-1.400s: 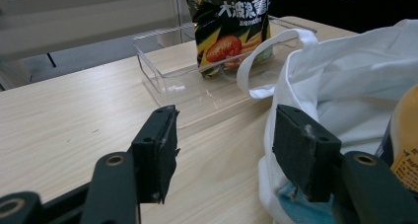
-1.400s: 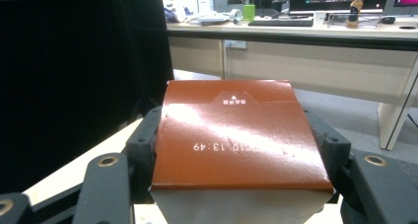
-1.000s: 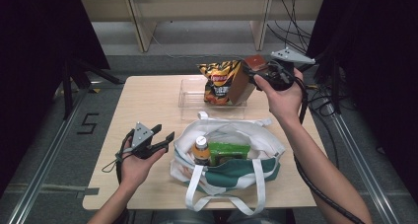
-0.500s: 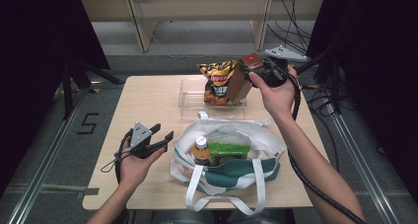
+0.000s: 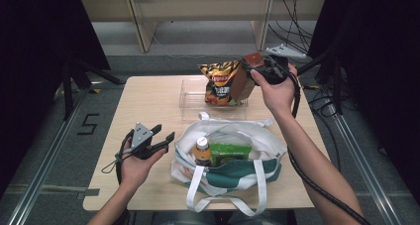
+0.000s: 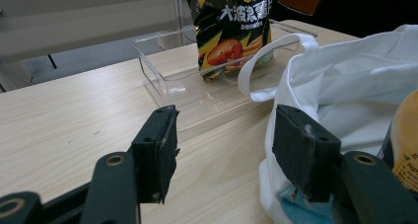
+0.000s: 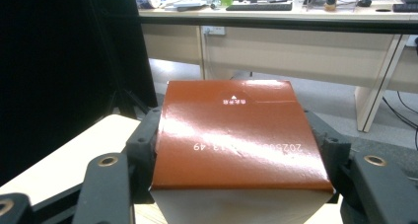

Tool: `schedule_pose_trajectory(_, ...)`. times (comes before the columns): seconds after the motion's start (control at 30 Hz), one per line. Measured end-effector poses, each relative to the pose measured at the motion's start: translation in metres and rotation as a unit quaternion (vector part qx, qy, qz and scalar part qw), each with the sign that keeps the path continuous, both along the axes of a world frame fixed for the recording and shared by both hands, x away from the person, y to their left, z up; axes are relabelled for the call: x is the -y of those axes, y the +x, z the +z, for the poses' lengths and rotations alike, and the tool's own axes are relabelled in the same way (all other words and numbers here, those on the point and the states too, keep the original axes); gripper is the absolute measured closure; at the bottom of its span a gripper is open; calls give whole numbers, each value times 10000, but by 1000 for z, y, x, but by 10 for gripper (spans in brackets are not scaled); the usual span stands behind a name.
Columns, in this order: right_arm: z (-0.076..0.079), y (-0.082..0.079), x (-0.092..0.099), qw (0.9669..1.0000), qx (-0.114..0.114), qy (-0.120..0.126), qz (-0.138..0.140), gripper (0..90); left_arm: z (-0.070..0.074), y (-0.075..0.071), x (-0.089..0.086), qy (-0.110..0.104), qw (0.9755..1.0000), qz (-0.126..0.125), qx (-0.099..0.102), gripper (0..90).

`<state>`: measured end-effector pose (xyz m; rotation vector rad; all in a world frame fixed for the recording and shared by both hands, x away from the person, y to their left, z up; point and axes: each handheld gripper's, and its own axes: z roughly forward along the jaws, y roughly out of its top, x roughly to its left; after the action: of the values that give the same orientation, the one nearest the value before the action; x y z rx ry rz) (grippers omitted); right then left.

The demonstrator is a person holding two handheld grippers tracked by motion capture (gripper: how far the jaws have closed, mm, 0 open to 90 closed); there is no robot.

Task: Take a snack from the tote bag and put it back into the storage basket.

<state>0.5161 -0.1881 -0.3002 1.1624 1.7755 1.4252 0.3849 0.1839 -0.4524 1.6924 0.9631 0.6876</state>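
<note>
Toward the upper right of the high view, my right hand-held gripper held a brown-red box clamped between its jaws, and in the right gripper view the box sat squarely between the two pads, its glossy top face turned up with small printed characters across it. The box hung over the far end of the clear tray that lay at the upper middle of the counter, just beside the orange chip bag standing upright in that tray. My left hand-held gripper rested at the lower left, jaws standing wide with nothing between them, just beside the white and green tote bag. A bottle and a green pack were in the bag. I judged the step in hand to be moving items from the bag to the tray, with the box about to be set down. The next move, as I saw it, called for lowering the box into the free space to the right of the chip bag, keeping it upright and clear of the tray wall, then easing the jaws apart only once its base rested on the tray floor.
</note>
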Motion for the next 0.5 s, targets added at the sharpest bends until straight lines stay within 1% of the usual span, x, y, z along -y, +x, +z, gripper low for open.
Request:
schedule_pose_trajectory(0.1,-1,2,-2,10000,-80,19,-35,390,0,0,0,1,10000,2,-1,423)
schedule_pose_trajectory(0.13,-3,4,-2,10000,-17,-52,-22,390,0,1,0,6,10000,1,-2,423)
schedule_pose_trajectory(0.17,-3,4,-2,10000,-67,-17,-62,390,0,1,-1,9,10000,1,-1,423)
schedule_pose_trajectory(0.2,-4,5,-2,10000,-40,-10,-88,389,0,1,-1,17,10000,-2,5,423)
schedule_pose_trajectory(0.23,-6,7,-1,9999,-3,-78,-63,390,0,1,-1,19,10000,-6,8,423)
schedule_pose_trajectory(0.3,-8,8,-3,9998,-139,12,-121,390,1,0,-1,-6,10000,15,3,423)
schedule_pose_trajectory(0.33,-9,9,-3,9998,-147,-9,-114,390,1,0,-1,-10,10000,19,16,423)
schedule_pose_trajectory(0.37,-11,11,-3,9999,-49,-98,-95,390,2,0,-1,-8,10000,12,19,423)
schedule_pose_trajectory(0.4,-11,11,-5,9998,-148,-32,-132,390,2,0,-1,-8,10000,10,28,423)
schedule_pose_trajectory(0.47,-12,12,-6,9997,-172,-38,-144,389,1,0,-1,-7,10000,10,20,423)
schedule_pose_trajectory(0.5,-13,12,-7,9998,-140,-60,-138,390,1,0,-1,-1,10000,15,12,423)
